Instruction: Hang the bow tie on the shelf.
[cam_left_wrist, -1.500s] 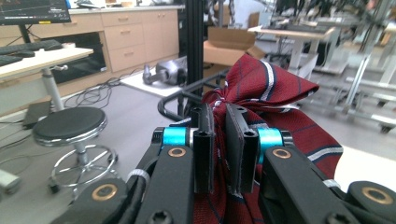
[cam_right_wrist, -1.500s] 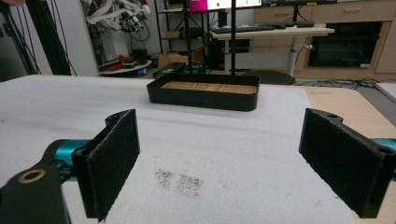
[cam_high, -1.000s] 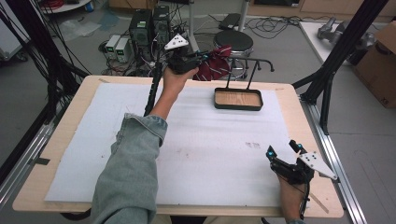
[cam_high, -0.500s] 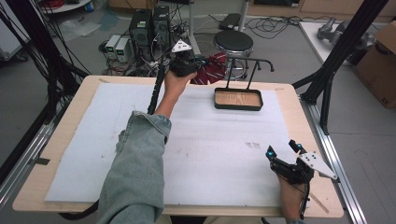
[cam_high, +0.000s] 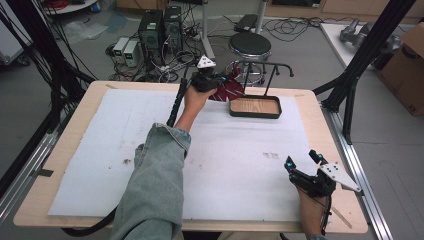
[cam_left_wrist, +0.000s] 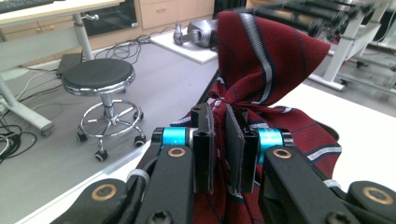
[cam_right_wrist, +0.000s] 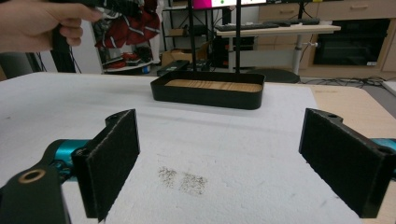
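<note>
High view: a pale wooden table (cam_high: 60, 150) is seen, covered by a large white foam-like sheet (cam_high: 225, 165) marked with small dark smudges. Toward one o'clock on the sheet a shallow black tray (cam_high: 255, 107) with rounded corners is set; its floor is lined with light wood grain and nothing is seen lying in it. A thin black metal rack (cam_high: 267, 70) with a hooked top bar is raised from the tray's far side.

At twelve o'clock the left gripper (cam_high: 216, 83), topped by a grey three-cornered plate, is held above the table's far edge by an outstretched arm in a denim sleeve (cam_high: 150, 190). A dark red tie (cam_high: 231, 89) is pinched in it, just left of the tray. In the left gripper view the jaws are seen pressed together on the tie (cam_left_wrist: 261, 60), a ribbed woven cloth crossed by navy and white stripes, bunched into folds that rise above the pads and spill below them. A round black padded stool (cam_left_wrist: 98, 77) on a chrome wheeled base is seen on the grey floor beyond.

At five o'clock the right gripper (cam_high: 304, 161) is rested near the sheet's corner. In the right gripper view its flat, felt-textured black pads (cam_right_wrist: 114, 161) are spread wide apart, with nothing held between them, and the tray (cam_right_wrist: 210, 91) is faced across the grainy white sheet.
</note>
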